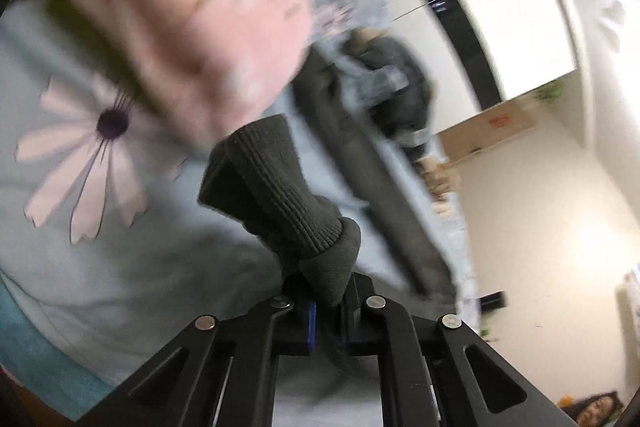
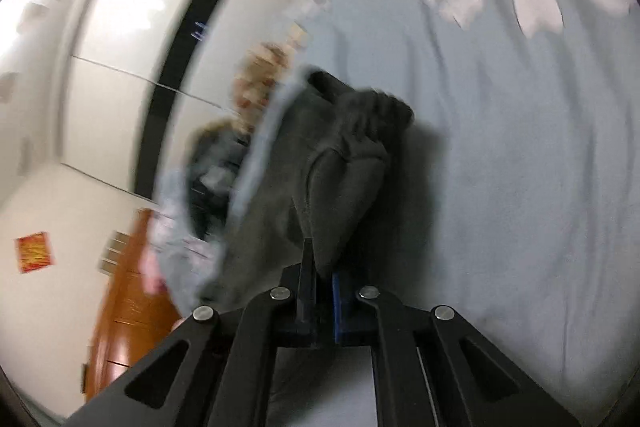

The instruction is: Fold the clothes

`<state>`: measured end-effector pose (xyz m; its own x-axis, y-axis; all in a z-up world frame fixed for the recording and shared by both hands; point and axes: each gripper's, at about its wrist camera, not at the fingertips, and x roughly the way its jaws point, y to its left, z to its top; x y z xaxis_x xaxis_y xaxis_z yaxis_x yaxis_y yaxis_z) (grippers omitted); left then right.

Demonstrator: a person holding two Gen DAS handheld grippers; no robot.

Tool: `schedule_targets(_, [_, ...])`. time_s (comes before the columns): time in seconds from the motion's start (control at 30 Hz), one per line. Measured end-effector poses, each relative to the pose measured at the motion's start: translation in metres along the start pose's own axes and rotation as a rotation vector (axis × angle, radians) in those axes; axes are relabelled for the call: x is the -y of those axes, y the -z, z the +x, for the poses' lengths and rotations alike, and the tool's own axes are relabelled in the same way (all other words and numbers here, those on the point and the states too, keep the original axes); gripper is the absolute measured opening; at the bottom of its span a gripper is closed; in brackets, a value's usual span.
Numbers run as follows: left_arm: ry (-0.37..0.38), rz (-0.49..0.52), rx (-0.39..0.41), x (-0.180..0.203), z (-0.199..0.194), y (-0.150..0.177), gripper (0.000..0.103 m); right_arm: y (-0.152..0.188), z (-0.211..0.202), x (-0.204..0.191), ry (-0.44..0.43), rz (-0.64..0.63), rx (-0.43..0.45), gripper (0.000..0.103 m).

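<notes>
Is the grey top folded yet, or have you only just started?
Only just started. Nothing looks folded yet. Both tongs are shut on the grey garment: the left tongs pinch its ribbed cuff, the right tongs pinch another bunched part. It lies crumpled on the flowered sheet. A pink garment waits too. All the folding is left.

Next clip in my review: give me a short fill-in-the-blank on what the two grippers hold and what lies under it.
1. The left gripper is shut on the ribbed ____ of the dark grey garment.
2. The right gripper is ____ on the same dark grey fabric.
3. The pale blue sheet is printed with large ____.

Missing words: cuff; shut; flowers
</notes>
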<state>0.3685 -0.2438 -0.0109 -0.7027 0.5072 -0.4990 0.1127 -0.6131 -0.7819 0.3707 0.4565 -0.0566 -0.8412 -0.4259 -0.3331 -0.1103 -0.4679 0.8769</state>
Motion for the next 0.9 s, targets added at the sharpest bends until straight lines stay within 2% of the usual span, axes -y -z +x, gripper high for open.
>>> schedule_targets(0.07, [0.03,0.03,0.027,0.016,-0.017,-0.008,0.008,-0.001,-0.013,-0.012,-0.052,-0.021,0.026,0.005])
schedule_targets(0.13, [-0.007,0.017,0.026,0.024,-0.018,-0.013,0.008,-0.001,-0.016,-0.024,-0.053,-0.054,0.021,0.005])
schedule_targets(0.2, [-0.017,-0.014,0.018,0.032,-0.005,-0.024,0.008,-0.007,-0.01,-0.031,-0.032,-0.051,0.009,0.005])
schedule_targets(0.3, [-0.026,-0.03,0.034,0.053,0.019,-0.045,0.008,-0.021,-0.002,-0.042,-0.061,-0.027,0.013,0.005])
schedule_targets(0.4, [-0.06,-0.034,0.037,0.071,0.045,-0.076,0.008,-0.042,0.013,-0.065,-0.053,-0.045,0.01,0.006])
schedule_targets(0.53, [-0.142,-0.067,-0.007,0.079,0.109,-0.122,0.009,-0.074,0.049,-0.093,0.011,-0.082,-0.025,0.006])
schedule_targets(0.73, [-0.331,-0.145,-0.106,0.07,0.228,-0.19,0.009,-0.119,0.133,-0.107,0.188,-0.113,-0.095,0.007])
schedule_targets(0.8, [-0.374,-0.153,-0.122,0.066,0.259,-0.198,0.01,-0.129,0.161,-0.102,0.244,-0.136,-0.112,0.007])
schedule_targets(0.9, [-0.397,-0.134,-0.132,0.06,0.293,-0.207,0.012,-0.139,0.193,-0.087,0.292,-0.123,-0.129,0.008])
